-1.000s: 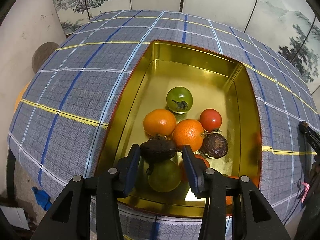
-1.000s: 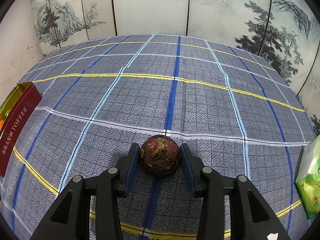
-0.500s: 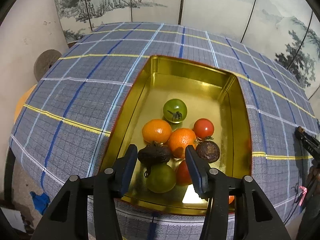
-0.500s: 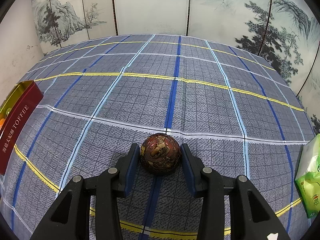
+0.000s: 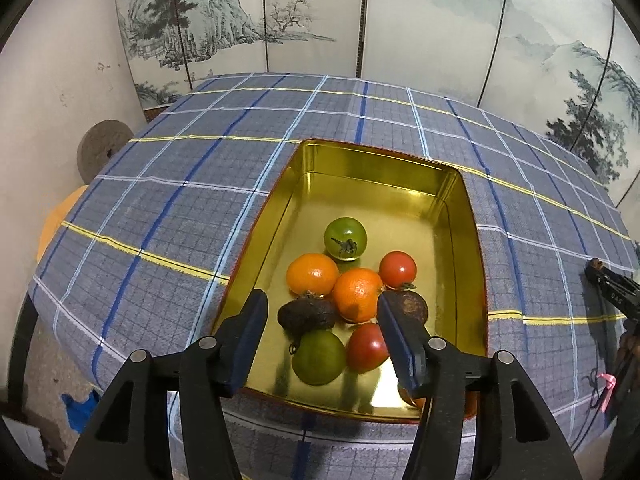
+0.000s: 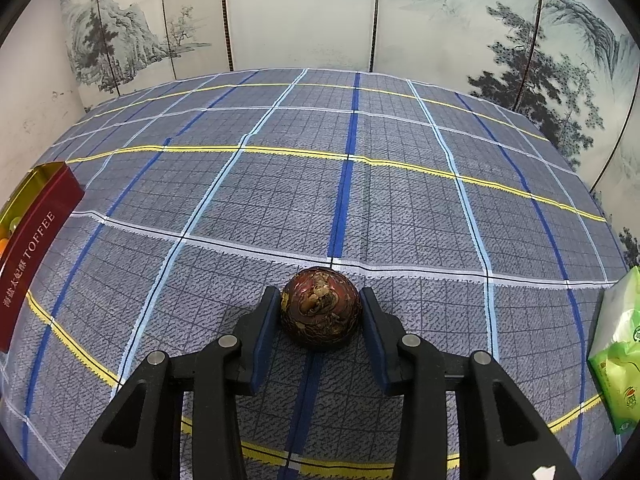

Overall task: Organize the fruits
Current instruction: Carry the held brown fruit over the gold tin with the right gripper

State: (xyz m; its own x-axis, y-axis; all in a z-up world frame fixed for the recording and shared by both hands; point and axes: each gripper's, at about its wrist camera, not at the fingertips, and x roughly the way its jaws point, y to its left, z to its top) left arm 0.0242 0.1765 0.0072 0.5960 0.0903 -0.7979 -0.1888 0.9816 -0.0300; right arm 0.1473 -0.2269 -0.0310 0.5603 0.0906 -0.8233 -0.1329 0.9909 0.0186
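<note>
Fruits: two orange mandarins [image 5: 358, 294], red [image 5: 397, 269] and green tomatoes [image 5: 345, 237], dark wrinkled fruit [image 5: 307, 315], clustered in gold rectangular tin [image 5: 460, 240] on plaid-clothed desk [image 5: 160, 216]
Left tool [image 5: 320, 334]: above tin's near end, jaws opening, nothing gripped, clear of dark wrinkled fruit
Right tool [image 6: 320, 322]: closing on mottled dark-red round fruit [image 6: 320, 306], pads touching both sides, resting on cloth
Green packet [image 6: 618, 352]: desk's right edge

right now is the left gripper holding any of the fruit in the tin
No: the left gripper has its jaws opening, and the dark wrinkled fruit lies free in the gold tin between its fingers.
</note>
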